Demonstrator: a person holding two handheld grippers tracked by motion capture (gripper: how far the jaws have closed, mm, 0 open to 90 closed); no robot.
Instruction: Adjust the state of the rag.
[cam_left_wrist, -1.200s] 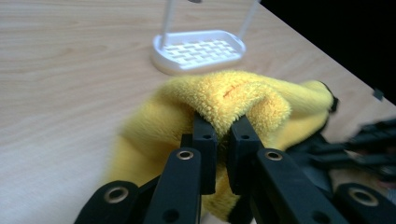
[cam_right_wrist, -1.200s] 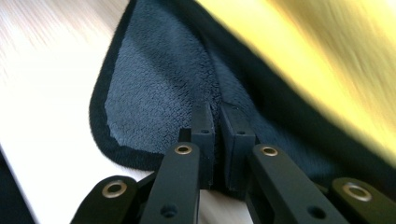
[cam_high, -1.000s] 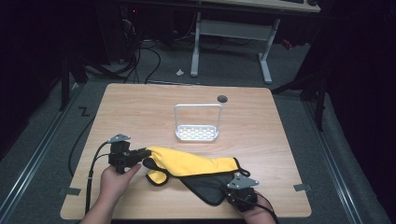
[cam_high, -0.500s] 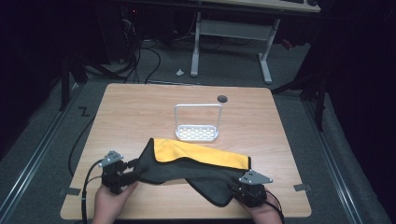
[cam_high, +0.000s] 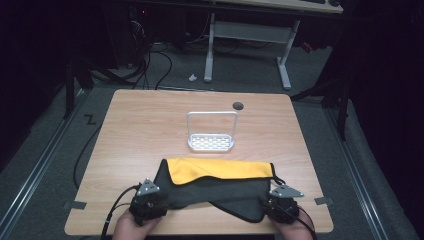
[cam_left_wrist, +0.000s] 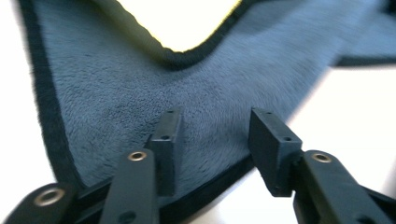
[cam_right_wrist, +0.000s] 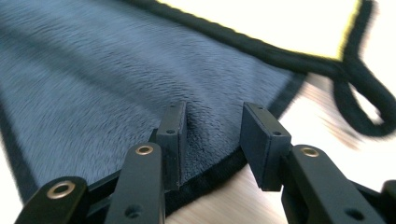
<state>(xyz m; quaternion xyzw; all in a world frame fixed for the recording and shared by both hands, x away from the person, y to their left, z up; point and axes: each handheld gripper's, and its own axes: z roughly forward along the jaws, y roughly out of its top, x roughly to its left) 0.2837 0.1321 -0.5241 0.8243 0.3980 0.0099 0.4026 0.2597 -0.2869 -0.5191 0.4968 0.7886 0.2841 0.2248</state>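
Note:
A cloth, dark grey (cam_high: 220, 189) with a yellow side (cam_high: 220, 169) folded over along its far edge, lies spread near the table's front edge. My left gripper (cam_high: 159, 198) is at its front left corner. In the left gripper view the jaws (cam_left_wrist: 215, 121) stand apart and have just been closing, with the cloth's hemmed edge (cam_left_wrist: 219, 175) lying between them, unpinched. My right gripper (cam_high: 267, 201) is at the front right corner. Its jaws (cam_right_wrist: 215, 114) have just been opening; the grey pile (cam_right_wrist: 93, 79) and hem lie loose between them.
A white wire rack (cam_high: 211, 135) stands upright at mid-table beyond the cloth. A small dark hole (cam_high: 238, 105) sits near the wooden table's (cam_high: 145, 120) far edge. The cloth's black hanging loop (cam_right_wrist: 359, 107) lies at its right corner. Desk legs and cables stand on the floor behind.
Both hands have drawn apart and toward the front edge. The bunched cloth now lies stretched wide and flat, its yellow fold along the far side. The right jaws have come apart.

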